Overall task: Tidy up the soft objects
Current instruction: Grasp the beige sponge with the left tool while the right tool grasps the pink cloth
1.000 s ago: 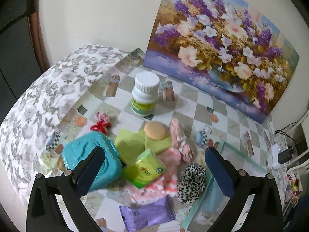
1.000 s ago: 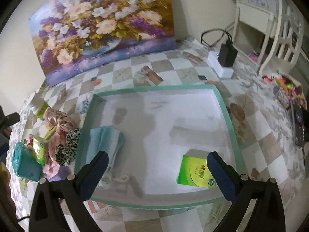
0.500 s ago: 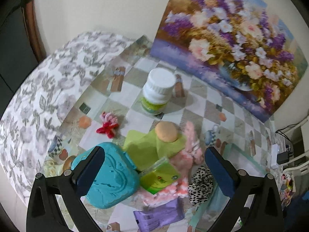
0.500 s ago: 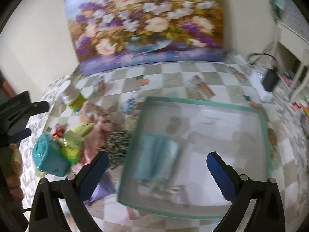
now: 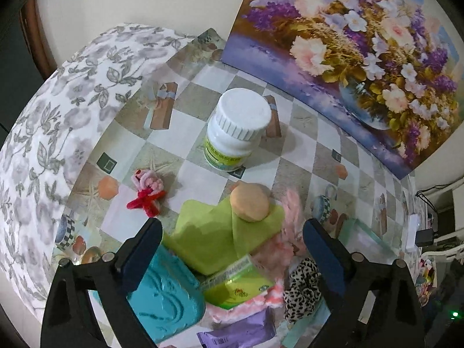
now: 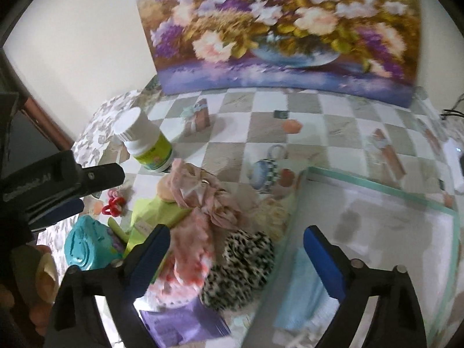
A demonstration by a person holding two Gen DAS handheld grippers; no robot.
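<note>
A pile of soft things lies on the checked tablecloth: a lime-green cloth [image 5: 208, 237] with a round orange puff [image 5: 250, 202] on it, a pink fabric [image 6: 203, 197], a leopard-print scrunchie [image 6: 240, 269], a green tissue pack [image 5: 237, 287] and a purple pack [image 6: 182, 327]. My left gripper [image 5: 232, 258] is open and empty above the green cloth. My right gripper [image 6: 236, 261] is open and empty over the scrunchie. A light-blue cloth [image 6: 301, 293] lies in the white tray [image 6: 377, 185] with a green rim.
A white-capped bottle [image 5: 236, 129] stands behind the pile. A teal case [image 5: 165, 295] sits at the pile's left, a small pink-and-red toy [image 5: 146, 190] beyond it. A flower painting [image 6: 278, 29] leans on the wall. The left gripper shows in the right wrist view [image 6: 58, 185].
My right gripper has swung left from over the tray to over the pile. My left gripper has moved forward and lower toward the green cloth and puff.
</note>
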